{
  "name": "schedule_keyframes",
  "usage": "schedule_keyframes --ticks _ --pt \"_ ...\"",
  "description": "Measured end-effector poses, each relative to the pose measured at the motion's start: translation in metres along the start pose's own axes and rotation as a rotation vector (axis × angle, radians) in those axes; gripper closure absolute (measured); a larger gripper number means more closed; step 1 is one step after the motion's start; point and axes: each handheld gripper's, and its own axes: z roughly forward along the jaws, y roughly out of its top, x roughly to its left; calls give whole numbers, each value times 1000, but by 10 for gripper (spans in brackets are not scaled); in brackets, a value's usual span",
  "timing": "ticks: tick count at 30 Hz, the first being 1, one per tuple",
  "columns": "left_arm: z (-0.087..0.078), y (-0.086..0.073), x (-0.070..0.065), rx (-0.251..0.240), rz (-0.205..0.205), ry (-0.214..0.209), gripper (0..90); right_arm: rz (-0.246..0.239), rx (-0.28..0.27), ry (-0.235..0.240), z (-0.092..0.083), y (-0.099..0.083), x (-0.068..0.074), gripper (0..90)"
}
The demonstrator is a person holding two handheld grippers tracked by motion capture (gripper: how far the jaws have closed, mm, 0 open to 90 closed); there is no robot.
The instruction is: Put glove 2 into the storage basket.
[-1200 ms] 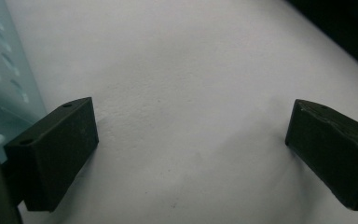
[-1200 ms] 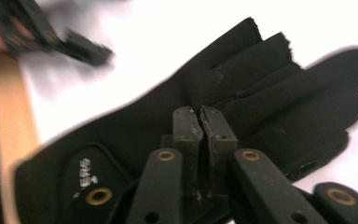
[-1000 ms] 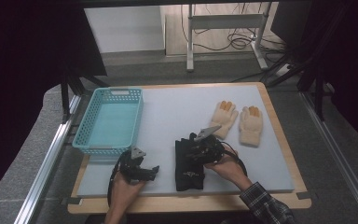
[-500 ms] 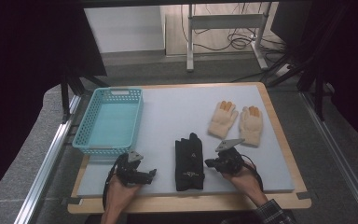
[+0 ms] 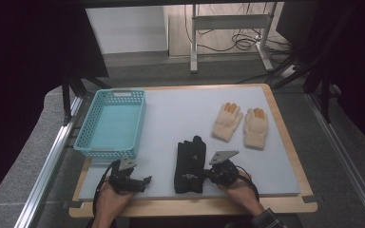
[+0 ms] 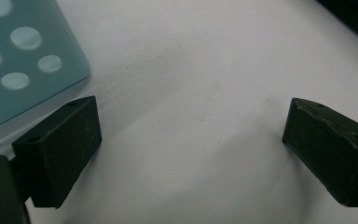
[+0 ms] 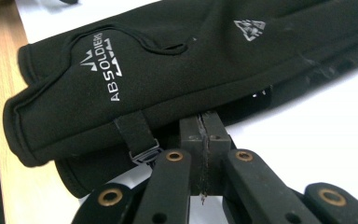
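Right now the right claw sits at the bench's near edge, tips at the black gloves. The right gripper view has its jaws pressed flat together, pad to pad, with nothing visibly between them; the tips touch the side of the glove stack at the cuff end. The jaws have just closed, and I read it as a missed or edge-only pinch: I can't tell whether any fabric got caught.

Black gloves: stacked as a pair, near the middle of the near edge, fingers pointing to the far side, cuffs almost at the wooden rim. The strap and buckle on the top cuff lie just beside the jaw tips.

Left claw is wide open and empty, lying low over bare bench near the front-left corner, just in front of the basket. The basket's near corner shows in the left gripper view.

Tan gloves lie side by side toward the far-right part of the bench, well apart from both claws.

Step in hand, my guess: grabbing the black pair, probably for the basket.

Next move needs:
- reopen the right claw, then go in lower and further, so one jaw slides under the cuffs
- bite both gloves, not just the top one
- lift clear, then carry left over the basket rim
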Motion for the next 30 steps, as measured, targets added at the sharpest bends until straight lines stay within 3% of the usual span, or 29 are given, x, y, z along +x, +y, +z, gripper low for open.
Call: schedule_keyframes --ticks 11,16,22,30 --pt "2 -2 0 -24 -1 -2 31 -25 -33 -15 36 27 15 874" --pt "4 -3 -1 -50 -4 2 14 -27 -42 -20 42 31 18 859" --pt "5 -5 0 -70 14 -6 15 -33 -43 -45 21 26 12 765" --pt "5 -4 1 -67 7 -19 23 31 -85 -173 -26 6 -21 547"
